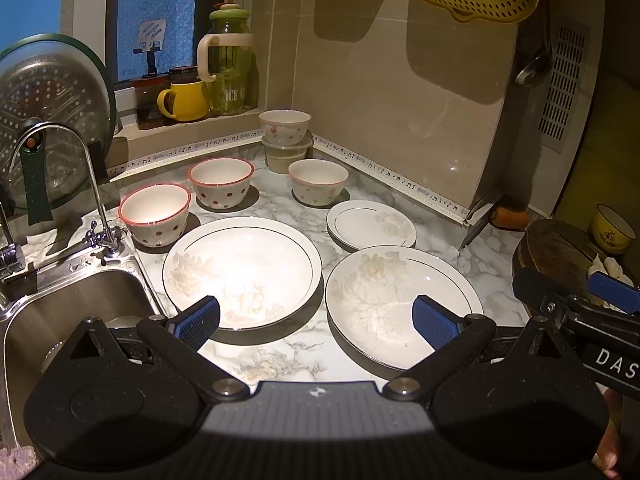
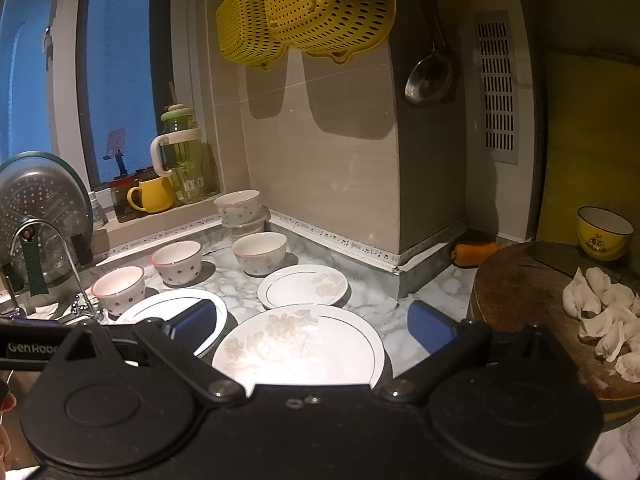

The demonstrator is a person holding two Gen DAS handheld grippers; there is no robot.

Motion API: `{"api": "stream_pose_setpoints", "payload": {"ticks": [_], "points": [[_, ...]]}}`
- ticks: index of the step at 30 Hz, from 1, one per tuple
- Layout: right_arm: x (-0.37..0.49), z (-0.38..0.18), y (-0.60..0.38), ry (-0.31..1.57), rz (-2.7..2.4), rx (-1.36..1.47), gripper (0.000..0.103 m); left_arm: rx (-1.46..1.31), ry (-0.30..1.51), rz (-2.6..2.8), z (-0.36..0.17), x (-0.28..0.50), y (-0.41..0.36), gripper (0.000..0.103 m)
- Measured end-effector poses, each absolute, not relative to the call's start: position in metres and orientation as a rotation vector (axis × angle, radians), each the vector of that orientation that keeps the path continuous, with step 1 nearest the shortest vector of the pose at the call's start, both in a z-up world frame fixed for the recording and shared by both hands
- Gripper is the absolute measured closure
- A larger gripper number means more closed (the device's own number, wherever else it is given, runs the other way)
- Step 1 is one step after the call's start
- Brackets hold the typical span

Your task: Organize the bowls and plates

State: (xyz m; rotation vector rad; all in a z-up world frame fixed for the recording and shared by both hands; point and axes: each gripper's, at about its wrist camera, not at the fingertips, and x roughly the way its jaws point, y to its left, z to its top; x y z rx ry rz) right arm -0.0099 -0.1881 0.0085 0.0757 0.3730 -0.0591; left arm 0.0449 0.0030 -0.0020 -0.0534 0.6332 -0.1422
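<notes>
— Left wrist view: our left gripper [image 1: 316, 316] is spread wide and empty, one large plate [image 1: 242, 272] ahead of its left finger, another [image 1: 402, 304] by its right.

— Our right gripper [image 2: 316, 330] gapes too, holding nothing; that second plate [image 2: 298, 346] lies between its fingers, bowls [image 2: 259, 252] beyond.

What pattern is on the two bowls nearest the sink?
Red polka dots on white, with a red rim, clearest in the left wrist view.
</notes>
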Motion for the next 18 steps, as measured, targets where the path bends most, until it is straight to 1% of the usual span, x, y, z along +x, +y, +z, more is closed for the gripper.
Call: {"api": "stream_pose_setpoints", "payload": {"ticks": [18], "points": [[0.001, 0.006, -0.182, 0.388, -0.103, 0.074, 0.001, -0.072, 0.661, -0.163, -0.008, 0.064, 0.017, 0.0]]}}
